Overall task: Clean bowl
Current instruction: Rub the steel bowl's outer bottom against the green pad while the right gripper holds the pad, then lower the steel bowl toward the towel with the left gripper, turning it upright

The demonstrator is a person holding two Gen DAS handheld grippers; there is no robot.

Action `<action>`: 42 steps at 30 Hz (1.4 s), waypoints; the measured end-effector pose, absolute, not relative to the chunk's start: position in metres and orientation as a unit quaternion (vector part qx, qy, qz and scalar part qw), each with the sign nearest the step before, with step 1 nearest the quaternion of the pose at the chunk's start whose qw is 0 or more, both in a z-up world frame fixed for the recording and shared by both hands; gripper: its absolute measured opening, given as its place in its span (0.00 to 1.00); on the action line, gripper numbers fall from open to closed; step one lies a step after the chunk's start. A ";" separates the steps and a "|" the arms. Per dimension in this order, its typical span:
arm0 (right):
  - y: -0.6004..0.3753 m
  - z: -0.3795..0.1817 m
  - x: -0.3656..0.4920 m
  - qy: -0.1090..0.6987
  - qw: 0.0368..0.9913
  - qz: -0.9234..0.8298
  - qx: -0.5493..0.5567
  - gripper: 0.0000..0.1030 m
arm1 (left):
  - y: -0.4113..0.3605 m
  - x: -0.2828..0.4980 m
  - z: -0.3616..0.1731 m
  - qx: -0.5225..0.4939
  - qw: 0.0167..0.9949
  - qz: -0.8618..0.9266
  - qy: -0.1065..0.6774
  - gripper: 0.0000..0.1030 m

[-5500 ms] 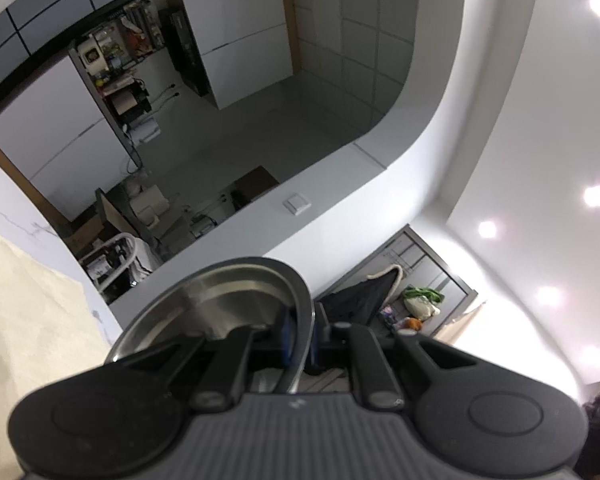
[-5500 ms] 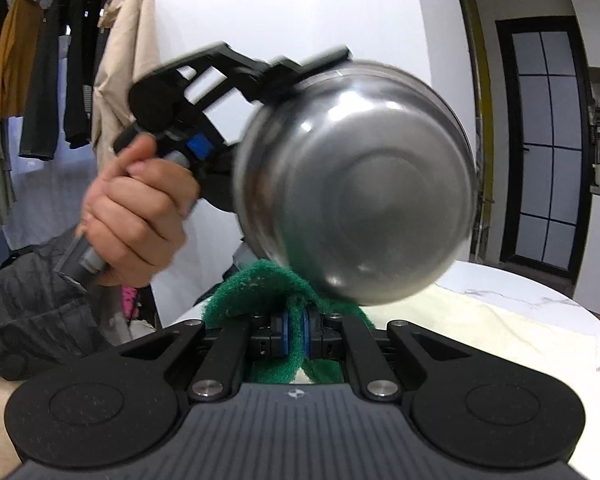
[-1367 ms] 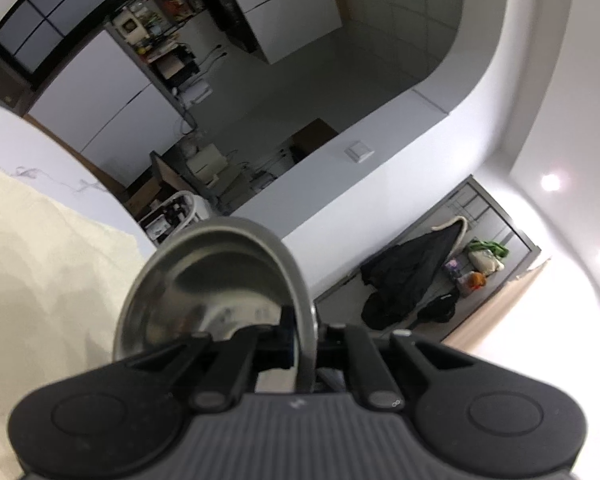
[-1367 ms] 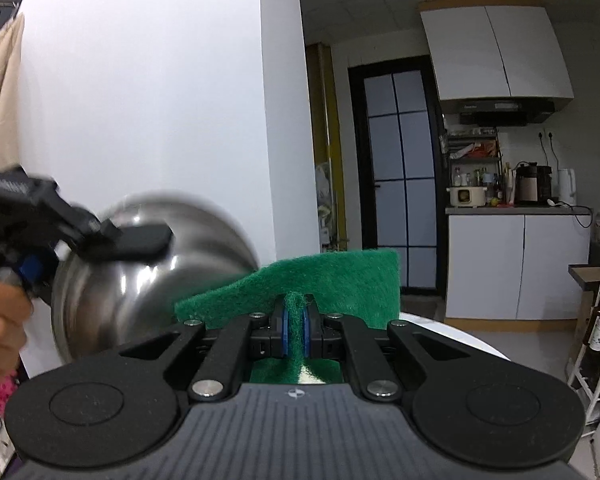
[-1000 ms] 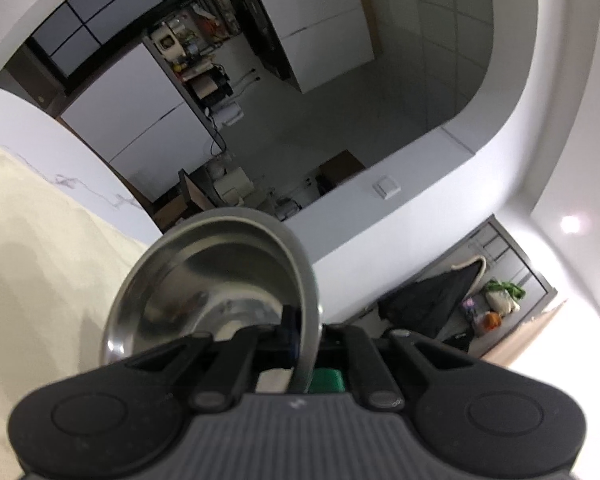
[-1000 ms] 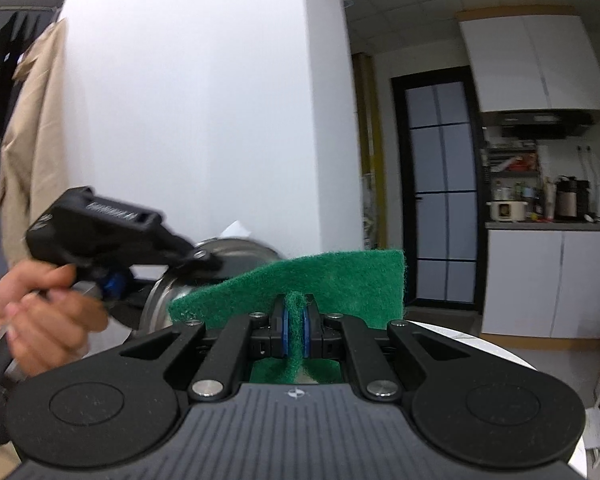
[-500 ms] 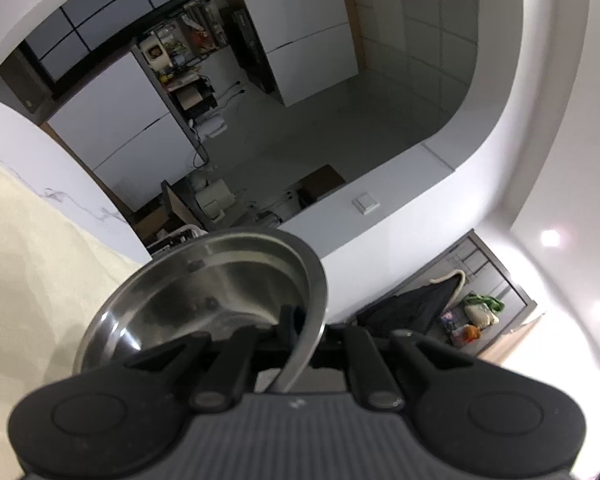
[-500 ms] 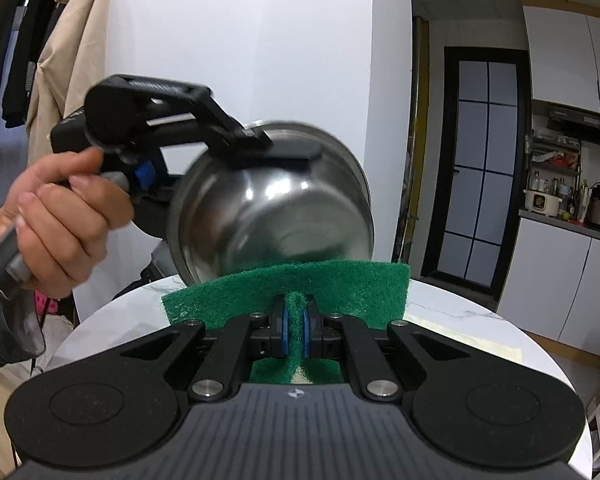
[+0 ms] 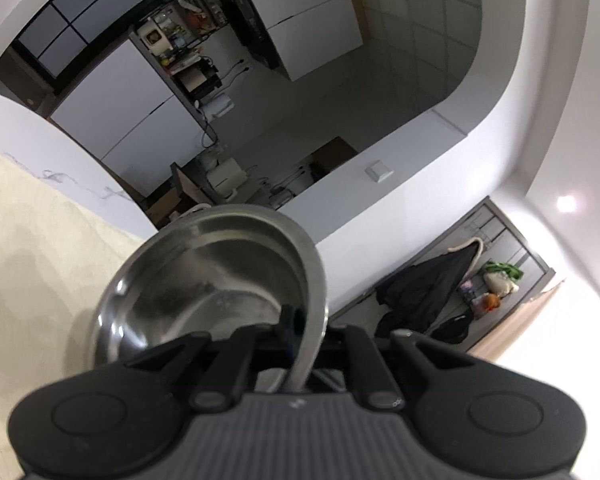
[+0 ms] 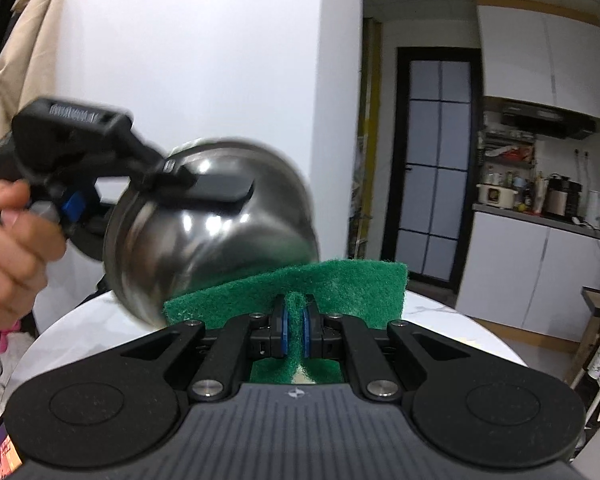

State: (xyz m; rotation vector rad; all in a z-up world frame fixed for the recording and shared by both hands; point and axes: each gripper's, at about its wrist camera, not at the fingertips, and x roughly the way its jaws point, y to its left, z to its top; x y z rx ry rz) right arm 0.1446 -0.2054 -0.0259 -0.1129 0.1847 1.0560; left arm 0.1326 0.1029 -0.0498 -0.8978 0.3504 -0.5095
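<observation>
The left gripper (image 9: 300, 344) is clamping the steel bowl (image 10: 208, 228) by its rim, holding it aloft at ten o'clock of the right gripper (image 10: 295, 330), which is pinching a green scouring pad (image 10: 340, 288). Judged best: press the pad flat against the bowl's underside, rim grip firm.

Round white marble table (image 10: 440, 312); a cream cloth (image 9: 32, 264) lies on it
</observation>
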 end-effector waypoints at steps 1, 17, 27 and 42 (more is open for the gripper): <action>-0.207 -0.026 0.145 0.088 0.858 0.504 -0.049 0.07 | 0.104 0.134 -0.051 -0.428 0.856 -0.236 0.169 0.04; -0.192 -0.025 0.129 0.090 0.823 0.558 -0.059 0.07 | 0.121 0.127 -0.049 -0.424 0.873 -0.180 0.158 0.04; -0.182 -0.025 0.132 0.102 0.828 0.548 -0.062 0.07 | 0.126 0.111 -0.038 -0.397 0.895 -0.136 0.153 0.04; -0.171 -0.026 0.147 0.116 0.846 0.515 -0.074 0.07 | 0.158 0.086 -0.024 -0.345 0.926 -0.064 0.140 0.05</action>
